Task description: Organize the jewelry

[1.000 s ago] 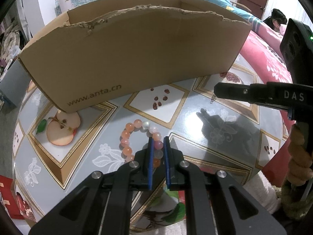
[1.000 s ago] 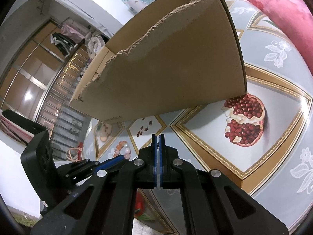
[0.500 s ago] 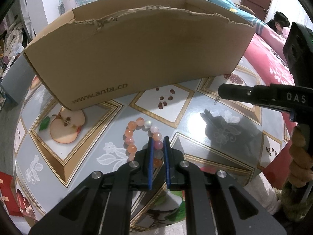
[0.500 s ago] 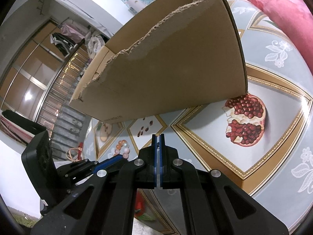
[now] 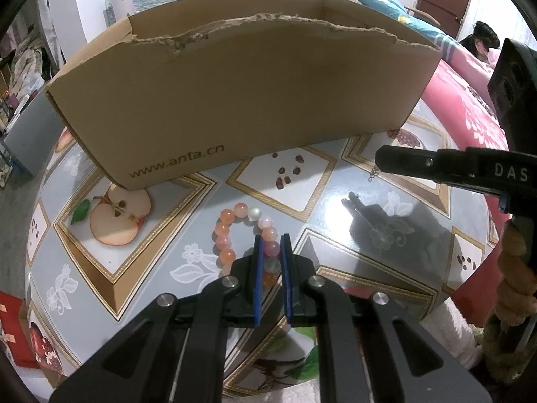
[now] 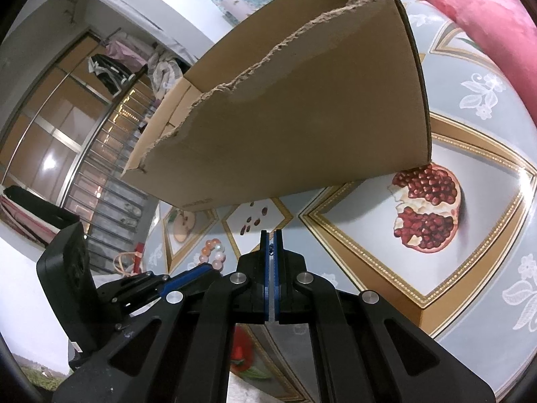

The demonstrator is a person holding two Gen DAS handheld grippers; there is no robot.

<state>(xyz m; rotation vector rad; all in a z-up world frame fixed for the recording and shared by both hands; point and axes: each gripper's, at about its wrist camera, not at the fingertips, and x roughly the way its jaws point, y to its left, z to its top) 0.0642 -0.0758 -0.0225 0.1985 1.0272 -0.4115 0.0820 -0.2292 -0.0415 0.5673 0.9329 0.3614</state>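
A bracelet of pink and orange beads (image 5: 231, 225) is caught by its near side between the blue pads of my left gripper (image 5: 272, 238), which is shut on it. Its loop sits low over the tablecloth (image 5: 396, 235); whether it touches I cannot tell. In the right wrist view, bracelet (image 6: 211, 252) and left gripper (image 6: 214, 267) show at lower left. My right gripper (image 6: 271, 235) is shut on a thin chain (image 5: 372, 176), which dangles from its tip (image 5: 379, 159). Behind both stands an open cardboard box (image 5: 235, 100) with a torn rim (image 6: 302, 117).
The round table (image 6: 470, 268) has a fruit-print cloth. A pink quilted bed (image 5: 470, 100) lies to the right, with a person (image 5: 483, 43) on it. A red box (image 5: 13, 329) sits on the floor at the left. A railing (image 6: 100, 181) is beyond the table.
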